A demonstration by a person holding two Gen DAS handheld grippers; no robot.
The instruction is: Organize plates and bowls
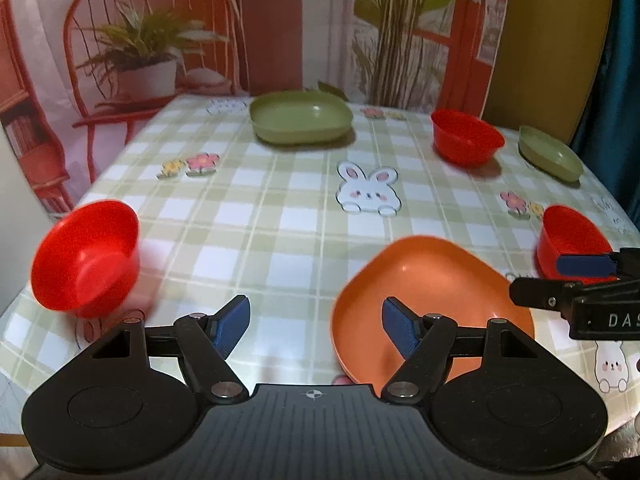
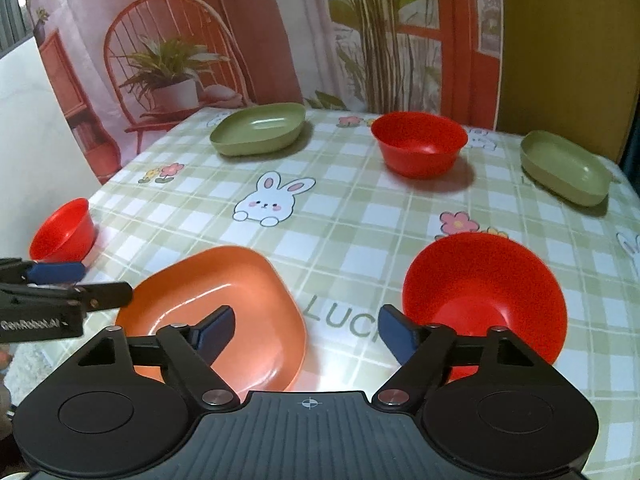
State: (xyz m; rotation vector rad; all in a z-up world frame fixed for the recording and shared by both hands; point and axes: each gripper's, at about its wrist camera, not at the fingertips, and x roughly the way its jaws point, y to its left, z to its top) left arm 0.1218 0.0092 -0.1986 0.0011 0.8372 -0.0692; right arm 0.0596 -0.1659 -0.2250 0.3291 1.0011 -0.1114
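Observation:
An orange plate (image 1: 432, 296) (image 2: 224, 304) lies near the table's front edge. Three red bowls stand on the table: one at the near left (image 1: 86, 256) (image 2: 62, 230), one at the near right (image 1: 572, 240) (image 2: 484, 292), one at the far right (image 1: 466, 136) (image 2: 418, 144). Two green plates sit at the back, one in the middle (image 1: 300, 118) (image 2: 258, 128) and one at the right (image 1: 550, 154) (image 2: 564, 168). My left gripper (image 1: 316, 326) is open and empty, above the orange plate's left edge. My right gripper (image 2: 306, 326) is open and empty between the orange plate and the near right bowl.
The table (image 1: 248, 208) (image 2: 352, 216) wears a green checked cloth with rabbit and flower prints. A printed backdrop with a red chair hangs behind it. A white wall (image 2: 28, 128) is at the left. Each gripper shows at the edge of the other's view.

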